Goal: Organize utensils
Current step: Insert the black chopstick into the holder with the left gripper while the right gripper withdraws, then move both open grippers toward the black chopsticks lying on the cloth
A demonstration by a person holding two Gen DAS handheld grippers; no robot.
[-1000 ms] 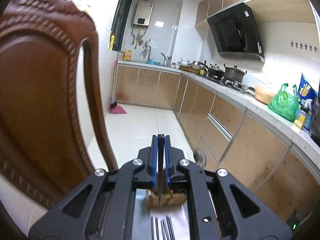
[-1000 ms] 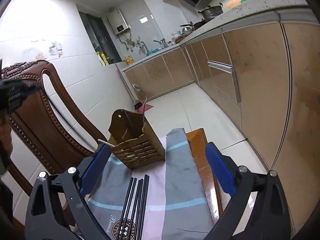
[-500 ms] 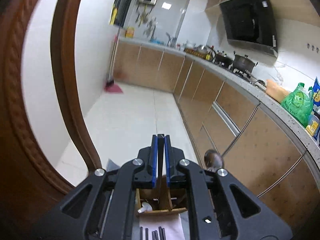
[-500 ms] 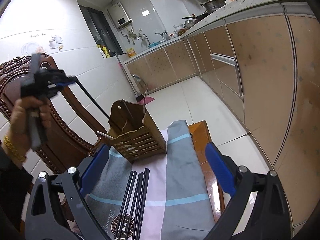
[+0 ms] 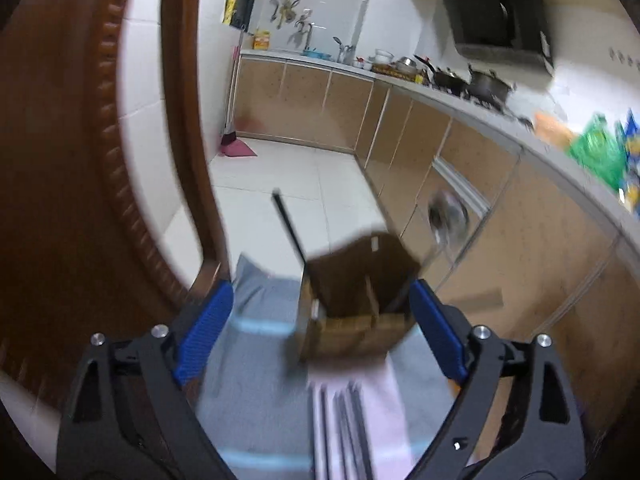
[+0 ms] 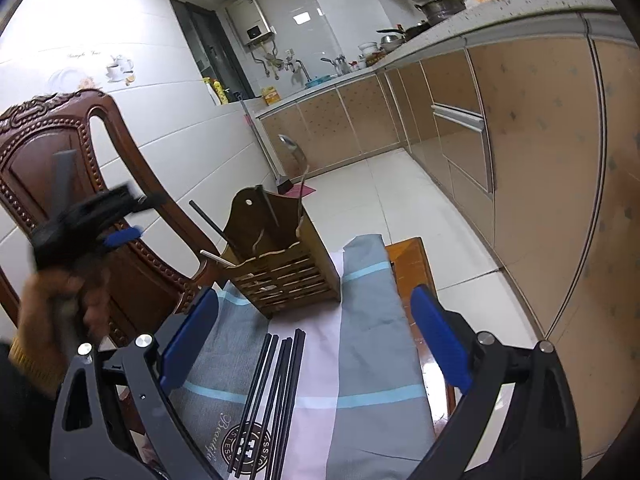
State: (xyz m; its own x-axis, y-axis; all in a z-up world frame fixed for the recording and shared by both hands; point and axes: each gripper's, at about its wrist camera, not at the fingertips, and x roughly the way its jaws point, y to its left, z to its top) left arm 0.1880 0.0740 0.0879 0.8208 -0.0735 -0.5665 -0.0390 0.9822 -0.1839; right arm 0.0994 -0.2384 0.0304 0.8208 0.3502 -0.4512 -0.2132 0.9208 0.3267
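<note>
Wooden slatted utensil caddy (image 5: 352,304) sits dead ahead of the left gripper (image 5: 320,324) in the left wrist view, between the two blue pads. Jaws have just been opening and now stand wide; nothing is between the pads. One black chopstick (image 5: 289,232) leans in the caddy's left compartment, top end tilted up and left, free of the gripper. I'd judge that one delivered. A steel spoon (image 5: 448,216) stands in the right side of the caddy, bowl up. Closer to the gripper than the caddy, more dark chopsticks lie on the striped grey-and-pink cloth (image 5: 256,380); heavy blur, can't count them here.

Right wrist view: right gripper (image 6: 316,336) is spread wide and empty, low over the cloth. Loose black chopsticks (image 6: 272,396) lie side by side directly between and under its fingers, looks like four or five, tips pointing toward the caddy just beyond them. Left gripper shows up and to the left, held by a hand (image 6: 60,300), in front of the carved brown wooden chair (image 6: 48,148), clear of the caddy.

Progress: spoon plus one black chopstick visibly in the caddy; a pale handle also pokes out its left side, can't identify it. Remaining: the bundle on the cloth, all untouched. Roughly early-to-mid task.
</note>
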